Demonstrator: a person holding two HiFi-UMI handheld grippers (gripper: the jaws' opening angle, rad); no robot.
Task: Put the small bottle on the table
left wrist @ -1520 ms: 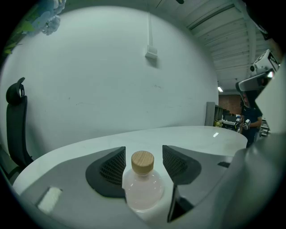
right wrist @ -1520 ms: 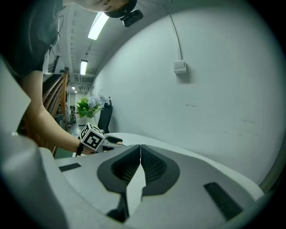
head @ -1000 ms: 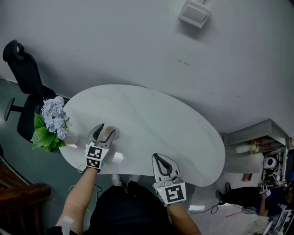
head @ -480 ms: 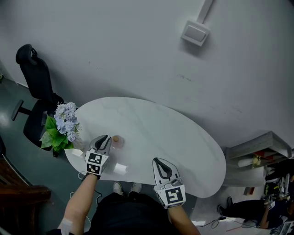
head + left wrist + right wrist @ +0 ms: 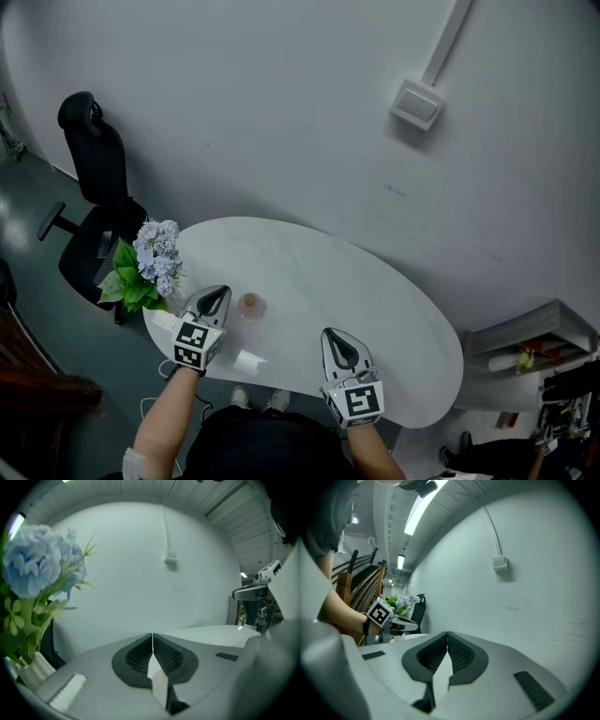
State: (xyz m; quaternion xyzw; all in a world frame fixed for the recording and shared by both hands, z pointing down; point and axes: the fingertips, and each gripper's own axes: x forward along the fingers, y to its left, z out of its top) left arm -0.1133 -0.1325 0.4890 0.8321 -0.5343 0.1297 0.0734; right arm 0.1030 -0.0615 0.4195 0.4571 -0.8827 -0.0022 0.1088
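In the head view the small bottle (image 5: 250, 305) is showing as a tiny pinkish spot, too small for a cap or label to be told. In the left gripper view only a pale pinkish blur is showing through the slit behind the closed jaws, and the left gripper's (image 5: 152, 634) own body is hiding whatever lies around it. A white object (image 5: 249, 361) is lying at the counter's (image 5: 356, 281) near edge, too small to name. The left gripper view's rim is cutting off the flowers (image 5: 33, 569) and the vase (image 5: 33, 673). The right gripper's (image 5: 447, 632) body is hiding nearly all of the counter in its own view. The shelf (image 5: 525, 330) is running off the head view's right edge, its clutter too small to make out.
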